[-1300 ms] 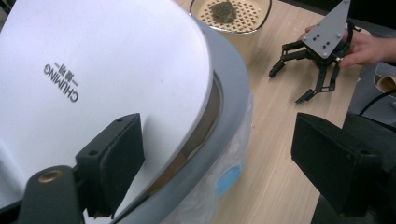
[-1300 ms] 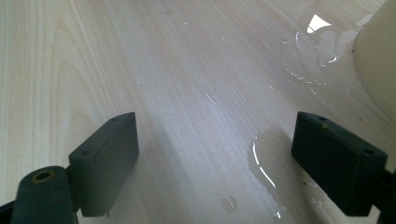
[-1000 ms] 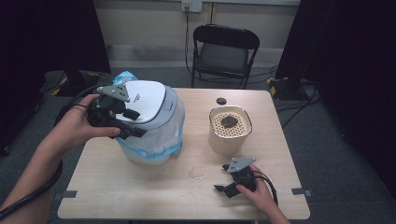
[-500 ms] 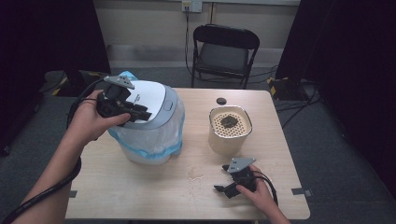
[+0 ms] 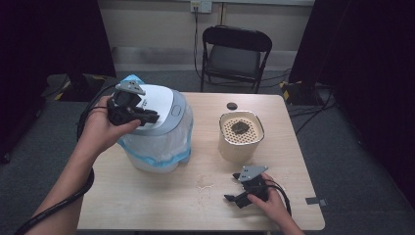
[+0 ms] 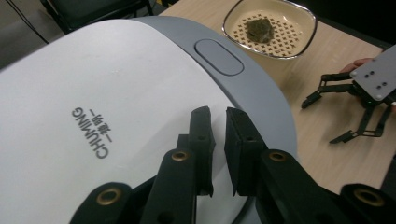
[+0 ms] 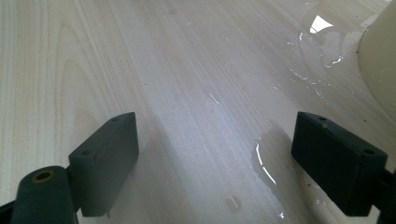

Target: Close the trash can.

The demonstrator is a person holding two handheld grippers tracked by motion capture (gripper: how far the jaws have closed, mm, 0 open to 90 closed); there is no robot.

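Observation:
A bin with a white and grey lid (image 5: 164,110) and a clear bag liner stands at the table's left. My left gripper (image 5: 152,117) hovers just over the lid, jaws nearly together with nothing between them; in the left gripper view the fingertips (image 6: 201,121) sit above the white lid (image 6: 93,93), short of its grey oval button (image 6: 218,57). A cream container (image 5: 241,142) with a perforated insert holds a dark lump (image 5: 240,127). My right gripper (image 5: 234,188) rests open on the table's front right, its wide jaws (image 7: 215,140) over bare wet wood.
A small black round piece (image 5: 232,105) lies behind the cream container. A water smear (image 5: 204,183) marks the wooden table (image 5: 147,200) in front of the bin. A folding chair (image 5: 237,54) stands beyond the far edge. The cream container's wall (image 7: 380,60) is close to the right gripper.
My left gripper has moved from the bin's left side up and rightward over the lid. The right gripper has stayed put.

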